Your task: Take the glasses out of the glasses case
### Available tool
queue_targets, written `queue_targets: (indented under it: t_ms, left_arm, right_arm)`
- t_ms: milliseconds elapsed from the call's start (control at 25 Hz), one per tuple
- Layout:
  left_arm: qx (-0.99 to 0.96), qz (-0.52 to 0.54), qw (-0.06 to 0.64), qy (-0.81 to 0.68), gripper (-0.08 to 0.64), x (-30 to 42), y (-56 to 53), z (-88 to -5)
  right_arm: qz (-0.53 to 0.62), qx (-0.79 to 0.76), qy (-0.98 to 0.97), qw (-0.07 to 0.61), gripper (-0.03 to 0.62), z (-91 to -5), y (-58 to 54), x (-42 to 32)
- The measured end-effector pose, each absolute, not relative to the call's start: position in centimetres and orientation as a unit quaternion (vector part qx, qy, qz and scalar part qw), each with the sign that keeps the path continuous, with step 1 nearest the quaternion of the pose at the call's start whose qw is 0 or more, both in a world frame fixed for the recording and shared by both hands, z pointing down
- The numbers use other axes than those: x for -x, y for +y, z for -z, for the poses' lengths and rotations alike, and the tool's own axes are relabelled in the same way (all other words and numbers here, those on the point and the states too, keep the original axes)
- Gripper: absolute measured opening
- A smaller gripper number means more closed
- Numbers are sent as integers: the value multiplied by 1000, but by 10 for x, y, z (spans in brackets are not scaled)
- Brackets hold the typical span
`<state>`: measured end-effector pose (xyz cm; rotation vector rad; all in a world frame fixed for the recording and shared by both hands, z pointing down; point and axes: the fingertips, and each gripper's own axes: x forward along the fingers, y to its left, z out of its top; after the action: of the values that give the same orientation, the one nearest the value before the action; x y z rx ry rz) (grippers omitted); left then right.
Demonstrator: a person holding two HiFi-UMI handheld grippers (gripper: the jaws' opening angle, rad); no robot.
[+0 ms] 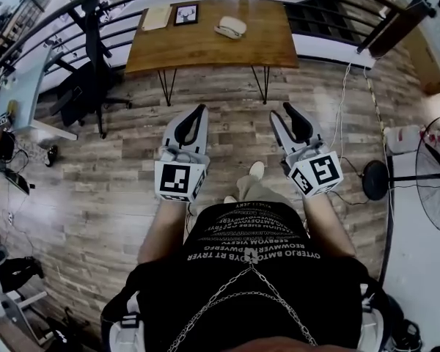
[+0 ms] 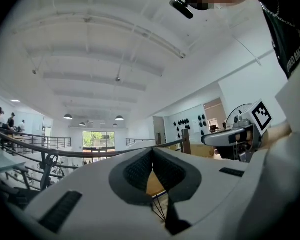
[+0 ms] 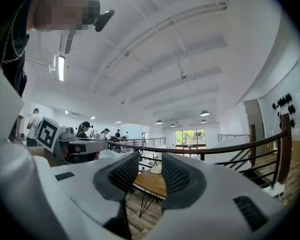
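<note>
Well back from the wooden surface [image 1: 205, 50], left gripper [image 1: 201, 111] fingers shut and empty, right gripper [image 1: 287, 110] fingers slightly parted, empty; a hasty, off-centre grab could skid the distant glasses case [image 1: 230, 27] off its edge.

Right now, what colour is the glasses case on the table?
The glasses case looks white to off-white against the brown wooden table. The head view shows it best.

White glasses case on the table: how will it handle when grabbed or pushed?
The glasses case looks rounded and smooth, so a grip may slip off its curve. It lies flat on the wooden table, so it probably slides rather than tips. Small shell, likely light and stiff.
</note>
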<state>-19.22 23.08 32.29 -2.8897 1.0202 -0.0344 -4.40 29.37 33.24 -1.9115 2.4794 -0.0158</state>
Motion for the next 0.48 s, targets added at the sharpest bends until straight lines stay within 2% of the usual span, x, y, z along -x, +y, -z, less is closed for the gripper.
queue_targets:
  t_ms: [480]
  left_arm:
    - [942, 27, 18, 333, 28, 155, 184, -338]
  right_arm:
    - [16, 602, 798, 2, 129, -338, 238, 11]
